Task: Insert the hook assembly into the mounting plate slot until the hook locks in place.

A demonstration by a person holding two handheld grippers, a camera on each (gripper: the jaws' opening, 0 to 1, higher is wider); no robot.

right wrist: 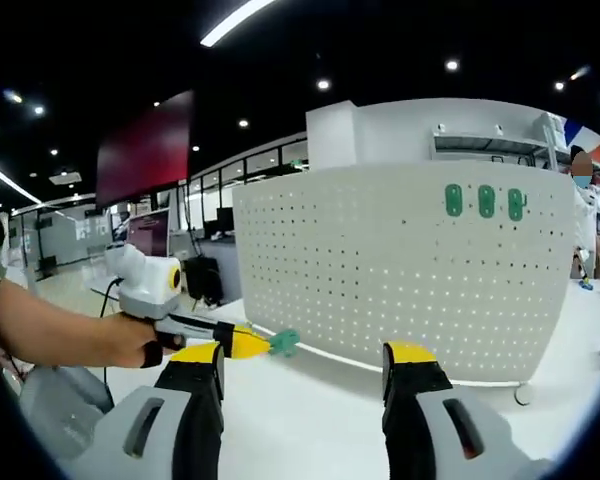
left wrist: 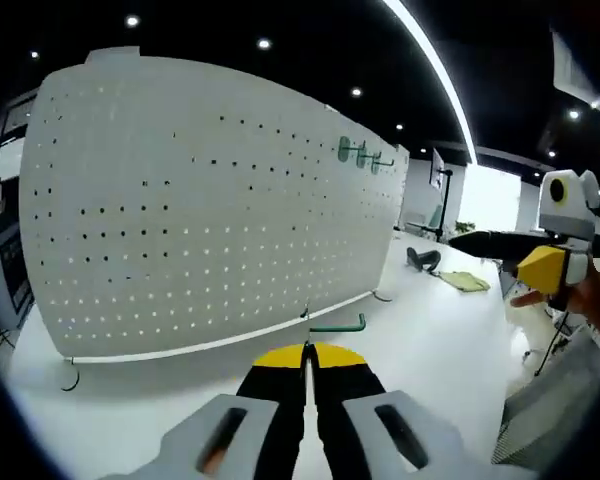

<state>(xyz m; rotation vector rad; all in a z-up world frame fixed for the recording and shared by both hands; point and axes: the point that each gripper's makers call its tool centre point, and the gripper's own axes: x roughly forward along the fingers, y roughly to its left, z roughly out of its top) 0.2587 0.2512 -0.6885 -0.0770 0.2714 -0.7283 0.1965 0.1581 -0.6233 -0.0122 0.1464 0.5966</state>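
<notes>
A large white perforated mounting plate (left wrist: pixel 210 200) stands upright on a white table (left wrist: pixel 420 330). Three green hook assemblies (left wrist: pixel 360 153) hang at its upper right corner; in the right gripper view these green hook assemblies (right wrist: pixel 485 200) face me. My left gripper (left wrist: pixel 307 350) is shut on a green hook (left wrist: pixel 338 325), which sticks out to the right just in front of the plate's lower edge. In the right gripper view that left gripper (right wrist: pixel 242 343) comes in from the left, hook (right wrist: pixel 283 342) at its tip. My right gripper (right wrist: pixel 305 355) is open and holds nothing, some way from the plate (right wrist: pixel 400 270).
On the far part of the table lie a dark object (left wrist: pixel 423 259) and a yellow-green cloth (left wrist: pixel 465 281). The right gripper (left wrist: pixel 550 262), held by a hand, hovers past the table's right edge. Monitors and desks (right wrist: pixel 195 270) stand behind the plate's left end.
</notes>
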